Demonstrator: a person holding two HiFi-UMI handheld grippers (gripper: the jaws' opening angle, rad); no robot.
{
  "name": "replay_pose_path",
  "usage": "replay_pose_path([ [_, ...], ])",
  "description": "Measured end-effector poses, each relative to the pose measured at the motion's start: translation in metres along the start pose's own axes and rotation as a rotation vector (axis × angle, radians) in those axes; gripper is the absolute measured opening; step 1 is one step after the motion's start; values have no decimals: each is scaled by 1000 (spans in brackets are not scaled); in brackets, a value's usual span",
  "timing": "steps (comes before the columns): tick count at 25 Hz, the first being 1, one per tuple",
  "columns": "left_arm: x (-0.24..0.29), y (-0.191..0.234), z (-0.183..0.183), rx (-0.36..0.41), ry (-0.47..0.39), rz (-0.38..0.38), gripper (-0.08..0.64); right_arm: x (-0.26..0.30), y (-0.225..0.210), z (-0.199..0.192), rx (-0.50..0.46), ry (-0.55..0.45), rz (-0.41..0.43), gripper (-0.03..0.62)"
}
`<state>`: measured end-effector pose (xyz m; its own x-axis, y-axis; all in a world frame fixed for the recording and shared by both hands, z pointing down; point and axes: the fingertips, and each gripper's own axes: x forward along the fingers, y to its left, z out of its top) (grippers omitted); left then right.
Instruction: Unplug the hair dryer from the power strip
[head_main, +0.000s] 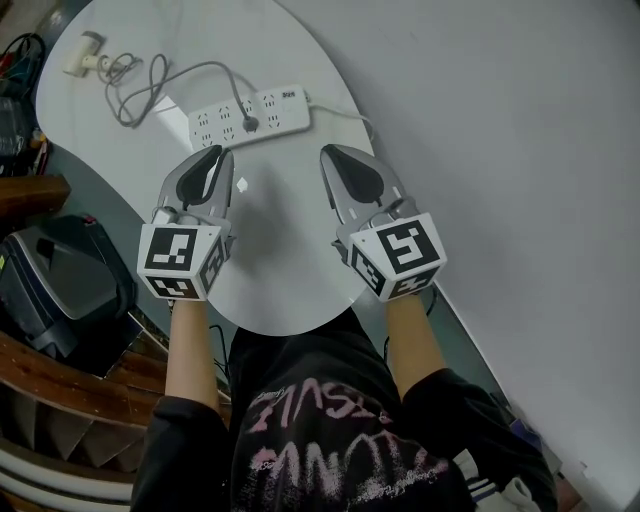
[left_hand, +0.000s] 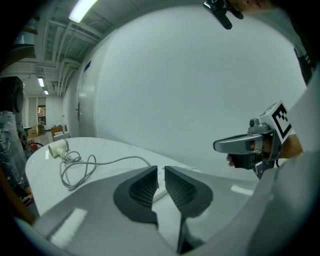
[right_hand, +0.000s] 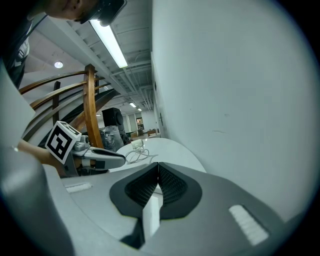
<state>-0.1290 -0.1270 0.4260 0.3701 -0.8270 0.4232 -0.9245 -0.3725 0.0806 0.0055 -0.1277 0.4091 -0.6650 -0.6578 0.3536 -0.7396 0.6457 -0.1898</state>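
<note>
Hair dryer (head_main: 85, 55) was not yet unplugged: nearest you, your left gripper (head_main: 219, 153) held its jaws a crack apart on nothing and your right gripper (head_main: 330, 152) was clenched empty, both just short of the power strip (head_main: 285, 108), where the dark plug (head_main: 250, 124) sat seated and its cord (head_main: 150, 90) looped to the dryer at the far end. All lay on a white oval table (head_main: 290, 270) beside a pale wall (right_hand: 225, 100), with a wooden railing (right_hand: 90, 100) at your left.
</note>
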Motion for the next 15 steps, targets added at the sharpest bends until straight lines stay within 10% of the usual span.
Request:
replay_pose_path([
  [15,66,10,-15,80,126,-38,156,7,-17,-8,18,26,-20,14],
])
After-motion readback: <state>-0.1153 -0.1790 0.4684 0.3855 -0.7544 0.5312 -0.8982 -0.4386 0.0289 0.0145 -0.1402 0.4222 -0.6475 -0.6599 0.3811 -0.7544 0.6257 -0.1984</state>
